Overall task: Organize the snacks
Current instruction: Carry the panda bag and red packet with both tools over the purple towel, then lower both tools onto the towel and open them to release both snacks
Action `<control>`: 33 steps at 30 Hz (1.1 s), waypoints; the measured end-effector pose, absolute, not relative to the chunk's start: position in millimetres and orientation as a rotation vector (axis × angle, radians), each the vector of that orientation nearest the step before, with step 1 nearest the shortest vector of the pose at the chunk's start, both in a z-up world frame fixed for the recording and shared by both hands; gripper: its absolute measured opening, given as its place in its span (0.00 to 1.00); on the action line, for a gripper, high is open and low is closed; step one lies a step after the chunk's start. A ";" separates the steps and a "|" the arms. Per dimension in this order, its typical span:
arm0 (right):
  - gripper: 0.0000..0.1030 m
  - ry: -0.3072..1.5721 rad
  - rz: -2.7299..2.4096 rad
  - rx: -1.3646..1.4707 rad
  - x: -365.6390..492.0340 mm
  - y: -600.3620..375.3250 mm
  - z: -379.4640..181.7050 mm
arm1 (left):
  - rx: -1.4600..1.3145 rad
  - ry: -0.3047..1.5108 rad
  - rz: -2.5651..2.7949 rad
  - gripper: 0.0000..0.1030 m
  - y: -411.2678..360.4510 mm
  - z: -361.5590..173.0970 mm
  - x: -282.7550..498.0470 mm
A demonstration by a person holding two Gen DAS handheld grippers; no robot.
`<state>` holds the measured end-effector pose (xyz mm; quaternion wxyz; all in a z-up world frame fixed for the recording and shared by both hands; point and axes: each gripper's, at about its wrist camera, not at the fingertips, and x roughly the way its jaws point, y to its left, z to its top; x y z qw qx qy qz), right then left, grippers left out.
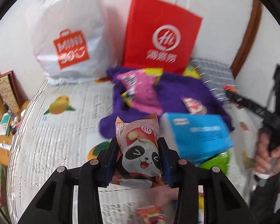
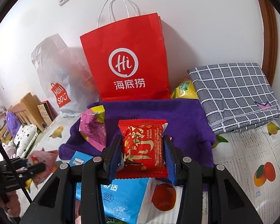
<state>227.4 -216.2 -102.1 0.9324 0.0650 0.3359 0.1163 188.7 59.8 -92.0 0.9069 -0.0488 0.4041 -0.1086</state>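
Observation:
My left gripper (image 1: 139, 145) is shut on a panda snack packet (image 1: 140, 149), held above the table. My right gripper (image 2: 142, 145) is shut on a red snack packet (image 2: 143, 149) with gold lettering, held in front of a purple towel (image 2: 177, 119). A pink snack bag (image 2: 92, 130) lies on the towel's left part; it also shows in the left wrist view (image 1: 140, 91). A red paper bag (image 2: 127, 61) with white handles stands behind the towel against the wall. The right gripper and the hand holding it show at the right of the left wrist view (image 1: 267, 115).
A white plastic shopping bag (image 1: 67, 43) stands left of the red bag. A blue tissue pack (image 1: 197, 134) lies near the towel's front. A folded grey checked cloth (image 2: 233, 95) lies at the right. A yellow-green snack bag (image 2: 184, 89) sits behind the towel. A fruit-print cloth (image 1: 61, 130) covers the table.

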 end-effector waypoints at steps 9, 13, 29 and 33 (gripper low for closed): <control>0.42 0.679 0.267 0.116 226.2 -212.2 -83.9 | -0.155 0.796 -0.378 0.38 9.8 -53.5 199.0; 0.42 0.671 0.260 0.070 234.2 -211.0 -64.2 | -0.177 0.749 -0.394 0.38 -5.1 -38.6 216.5; 0.42 0.818 0.172 0.145 288.5 -264.3 -146.3 | -0.272 0.764 -0.259 0.38 27.8 -81.9 256.4; 0.42 0.842 0.155 0.139 296.7 -264.1 -163.2 | -0.313 0.766 -0.254 0.38 38.0 -84.7 258.6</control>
